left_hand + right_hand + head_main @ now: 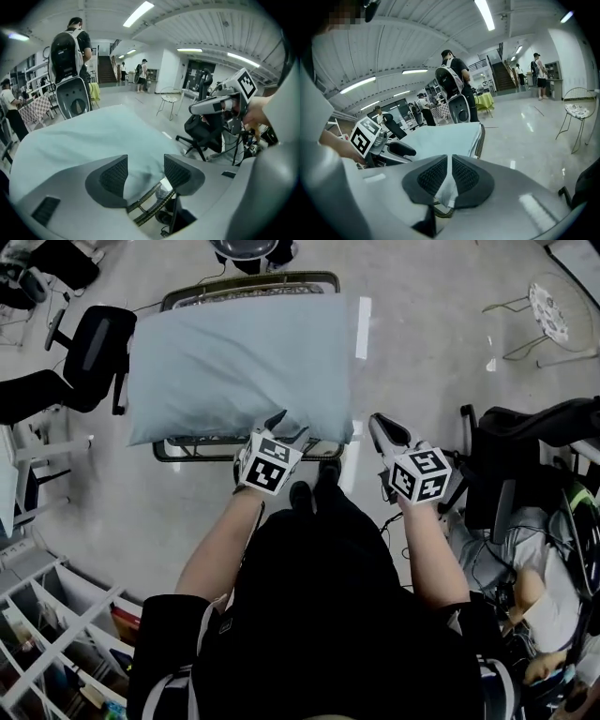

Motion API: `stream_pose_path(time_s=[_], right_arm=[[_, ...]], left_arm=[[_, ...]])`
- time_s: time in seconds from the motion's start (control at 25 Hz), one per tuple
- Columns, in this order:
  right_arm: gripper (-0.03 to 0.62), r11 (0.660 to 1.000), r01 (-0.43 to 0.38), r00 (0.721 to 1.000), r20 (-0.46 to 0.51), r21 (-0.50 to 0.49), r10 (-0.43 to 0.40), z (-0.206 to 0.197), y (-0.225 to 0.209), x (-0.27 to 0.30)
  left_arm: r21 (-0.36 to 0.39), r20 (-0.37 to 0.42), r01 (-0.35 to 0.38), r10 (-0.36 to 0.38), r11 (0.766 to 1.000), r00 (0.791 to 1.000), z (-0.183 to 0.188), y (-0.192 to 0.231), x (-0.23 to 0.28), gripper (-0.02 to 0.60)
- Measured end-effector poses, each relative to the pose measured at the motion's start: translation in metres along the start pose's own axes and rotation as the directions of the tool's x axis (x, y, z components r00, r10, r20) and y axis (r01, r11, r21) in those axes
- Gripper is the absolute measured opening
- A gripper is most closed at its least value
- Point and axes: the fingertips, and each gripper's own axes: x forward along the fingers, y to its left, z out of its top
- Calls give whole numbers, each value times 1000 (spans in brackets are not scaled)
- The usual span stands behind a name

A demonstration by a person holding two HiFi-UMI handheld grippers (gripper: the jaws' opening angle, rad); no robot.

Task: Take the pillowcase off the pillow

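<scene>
The pillow [206,381], all inside its pale blue pillowcase [262,352], lies on a wire frame [281,277] just in front of the person, with its long side going left to right. The left gripper [286,427] is nearer. Its fingers [115,176] are spread wide with the near edge of the pillowcase between them, not squeezed yet. The right gripper [380,426] sits just beside the pillow's near right corner, fingers [433,176] pressed almost together and seeming to hold nothing. I think the left fingers need to pinch next.
</scene>
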Motion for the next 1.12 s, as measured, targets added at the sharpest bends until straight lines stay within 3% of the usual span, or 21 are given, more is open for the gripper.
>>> stream_pose_path(time_s=[0.28, 0.52, 0.68, 0.84, 1.12], right_arm=[[74, 999, -40, 992, -122, 31, 44, -38, -35, 36], [111, 998, -63, 954, -295, -5, 59, -84, -32, 54], [171, 993, -116, 918, -385, -33, 94, -104, -19, 64], [189, 985, -157, 892, -437, -65, 113, -116, -6, 74], [218, 958, -283, 847, -481, -47, 227, -119, 30, 84]], left_arm=[[117, -181, -67, 88, 991, 980, -18, 13, 46, 224], [213, -223, -71, 120, 974, 968, -30, 30, 40, 79], [188, -223, -70, 112, 980, 968, -38, 41, 31, 8], [152, -220, -75, 108, 986, 970, -47, 48, 23, 6], [57, -201, -82, 92, 995, 975, -62, 66, 9, 6]])
